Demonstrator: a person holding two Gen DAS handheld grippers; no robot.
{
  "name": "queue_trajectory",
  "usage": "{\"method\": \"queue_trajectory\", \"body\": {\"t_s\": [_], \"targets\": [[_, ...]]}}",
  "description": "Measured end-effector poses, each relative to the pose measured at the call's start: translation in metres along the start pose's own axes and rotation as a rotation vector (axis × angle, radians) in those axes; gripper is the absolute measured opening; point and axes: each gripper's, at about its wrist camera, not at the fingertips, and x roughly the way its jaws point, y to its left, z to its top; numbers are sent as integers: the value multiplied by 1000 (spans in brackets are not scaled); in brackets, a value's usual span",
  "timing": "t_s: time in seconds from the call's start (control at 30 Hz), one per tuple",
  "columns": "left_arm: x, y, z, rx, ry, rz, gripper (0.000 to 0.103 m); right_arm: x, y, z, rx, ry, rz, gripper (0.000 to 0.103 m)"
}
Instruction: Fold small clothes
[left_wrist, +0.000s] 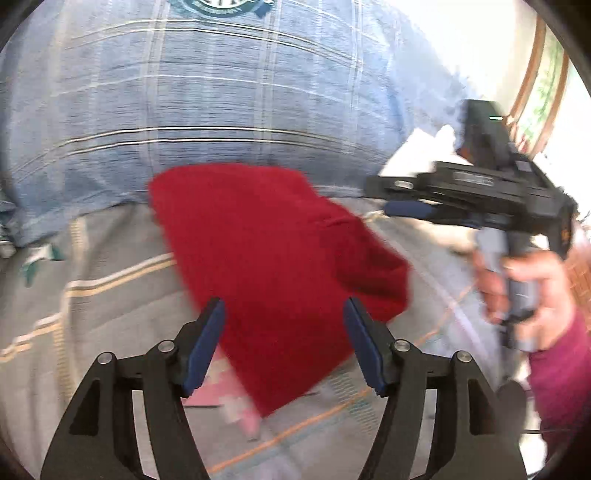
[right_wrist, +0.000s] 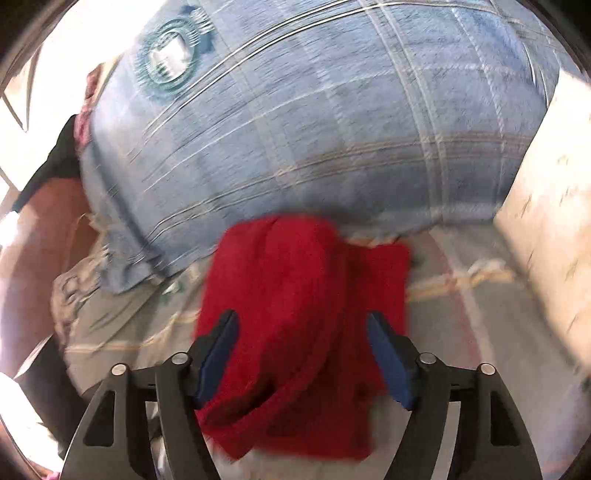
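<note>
- Bed (left_wrist: 110, 302) is seen under everything, covered w/ a pale grey sheet crossed by orange and white stripes; a pink patch shows by the cloth's near corner in left wrist view.
- Big blue plaid pillow (left_wrist: 229, 99) is propped at the far side; pale wall (right_wrist: 546, 236) is seen to the right of it in right wrist view, bright window w/ wooden frame (left_wrist: 532, 74) at far right in left wrist view.
- Round teal emblem (right_wrist: 168, 62) is printed on pillow; lettering too blurred to be read.
- Red cloth (left_wrist: 273, 258) is laid folded on the sheet, far edge touching pillow, bare sheet left open on both sides.
- Left gripper (left_wrist: 284, 347): fingers spread apart, nothing clamped, cloth beneath the gap.
- Right gripper (right_wrist: 302, 360): fingers likewise apart, off the cloth; held by a hand (left_wrist: 532, 291) w/ a magenta sleeve (left_wrist: 561, 376).
</note>
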Motion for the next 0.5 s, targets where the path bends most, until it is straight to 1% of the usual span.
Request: {"method": "queue_trajectory", "body": {"t_s": [0.07, 0.17, 0.2, 0.23, 0.27, 0.3, 0.33, 0.4, 0.43, 0.47, 0.5], "targets": [[-1, 13, -3, -13, 18, 21, 66, 9, 11, -15, -18, 45, -1, 75], [6, 18, -8, -45, 39, 30, 66, 29, 17, -26, -3, 73, -44, 75], [4, 18, -9, -51, 41, 35, 66, 35, 16, -27, 14, 79, -44, 70], [5, 18, -7, -59, 41, 37, 66, 41, 15, -29, 25, 87, -36, 45], [4, 16, -4, -65, 42, 36, 66, 43, 18, -30, 9, 77, -42, 32], [3, 17, -3, -70, 43, 31, 66, 39, 23, -30, -40, 45, -97, 18], [-2, 17, -3, -70, 41, 29, 66, 32, 24, -29, -68, 24, -117, 17], [-6, 17, -2, -57, 28, 33, 66, 11, 23, -33, -87, -34, -108, 16], [-7, 18, -1, -55, 24, 39, 66, 5, 24, -34, -97, -44, -118, 16], [-8, 20, 0, -58, 22, 45, 66, -1, 22, -39, -121, -62, -162, 16], [-6, 22, 0, -67, 24, 45, 66, -4, 19, -41, -130, -67, -184, 16]]}}
